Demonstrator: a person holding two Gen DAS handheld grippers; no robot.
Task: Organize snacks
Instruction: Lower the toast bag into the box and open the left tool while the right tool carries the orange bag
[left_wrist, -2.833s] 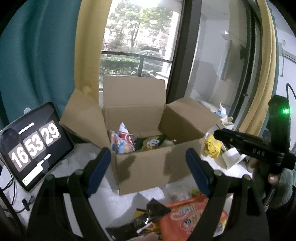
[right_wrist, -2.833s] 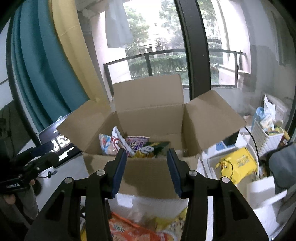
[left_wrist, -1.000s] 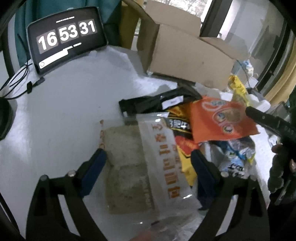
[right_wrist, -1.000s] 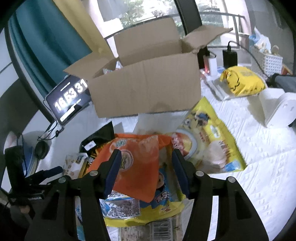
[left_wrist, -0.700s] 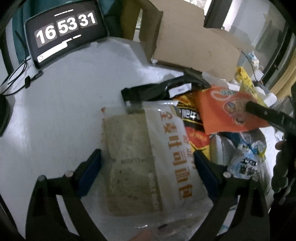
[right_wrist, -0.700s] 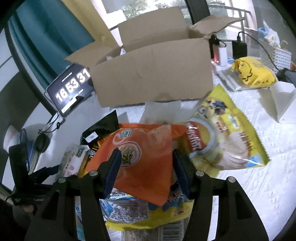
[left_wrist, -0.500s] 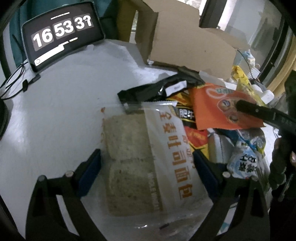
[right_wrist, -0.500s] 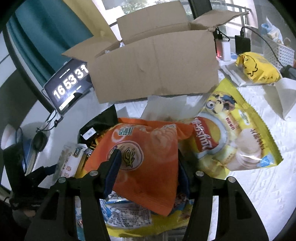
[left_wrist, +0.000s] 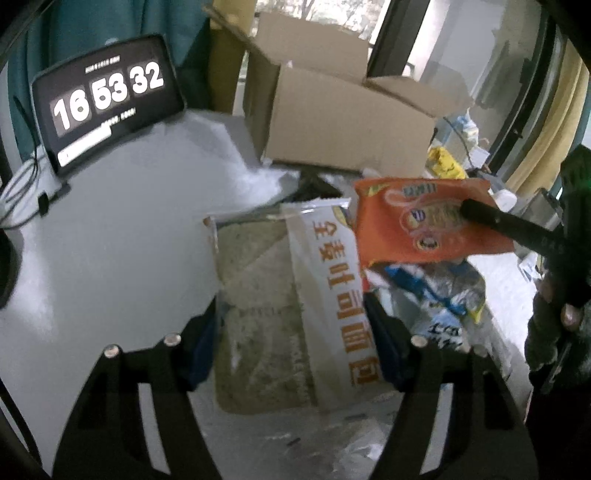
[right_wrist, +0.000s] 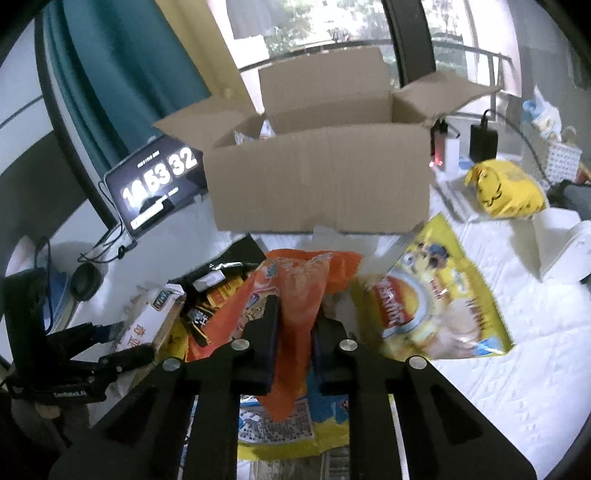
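White counter carries a snack pile; cardboard box (right_wrist: 317, 177) sits at 12 o'clock. Right gripper (right_wrist: 293, 325), jaws closing, pinches the orange bag (right_wrist: 295, 295). Left gripper (left_wrist: 291, 332) jaws closing astride the bread pack (left_wrist: 288, 306), long axis 12-to-6; contact unclear.
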